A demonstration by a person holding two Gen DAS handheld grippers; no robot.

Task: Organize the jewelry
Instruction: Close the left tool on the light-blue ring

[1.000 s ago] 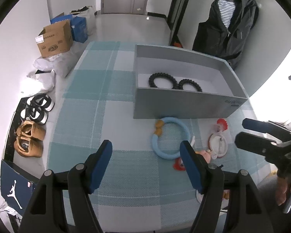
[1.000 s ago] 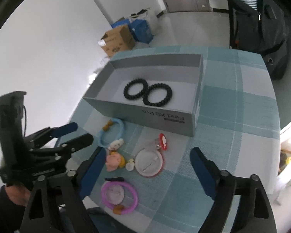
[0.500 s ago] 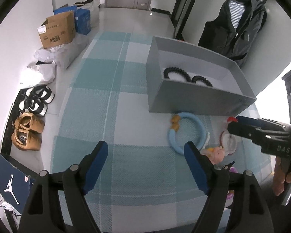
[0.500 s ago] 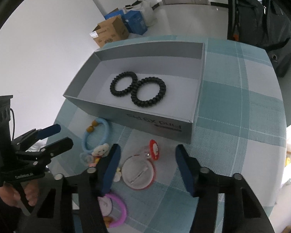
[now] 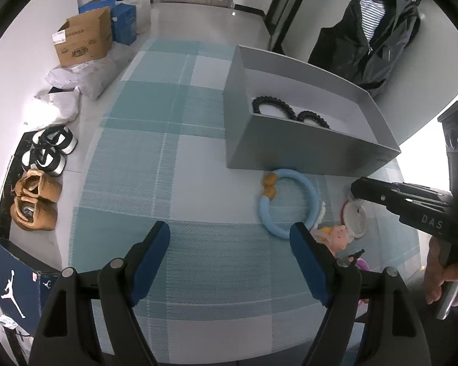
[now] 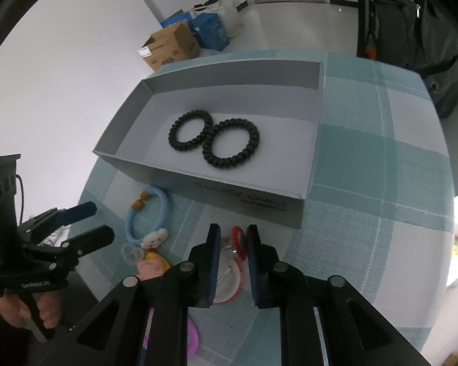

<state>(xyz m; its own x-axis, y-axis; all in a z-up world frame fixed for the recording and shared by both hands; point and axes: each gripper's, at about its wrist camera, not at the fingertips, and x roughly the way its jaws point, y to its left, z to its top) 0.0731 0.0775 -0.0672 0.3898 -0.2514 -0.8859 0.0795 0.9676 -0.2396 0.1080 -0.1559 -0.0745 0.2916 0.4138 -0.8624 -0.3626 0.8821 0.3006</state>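
Presently the right gripper [image 6: 233, 256] sits low over the loose pieces on the checked cloth [image 6: 381, 164], its fingers drawn close with only a narrow gap between the blue pads [image 6: 214, 262]. Within that gap lies the red charm [image 6: 238, 244] at the top of the red-rimmed white bracelet [image 6: 229, 286]; whether the pads already pinch it or merely bracket it cannot be told from this view. The charm points away from the fingers toward the grey box [image 6: 216, 183], which stands just beyond, its near wall crossing the line of the fingers.

The left gripper [image 5: 229, 259] hovers spread wide and empty above bare cloth, to the left of the cluster; the right is plainly the nearer to the bracelet.

Contents of the box: two black spiral coil bands [image 6: 213, 138], lying flat, touching edge to edge, ridged and apparently springy. Outside the box, against its near wall: a light blue ring [image 6: 146, 216], smooth and tubular, with a tan bow; beside it a soft cartoon figure charm [image 6: 152, 267] and, lower, a pink ring [image 6: 192, 341], partly hidden by the gripper. The box is matt card, open-topped and shallow.

The coming move is judged to be a lift forward over the near wall.
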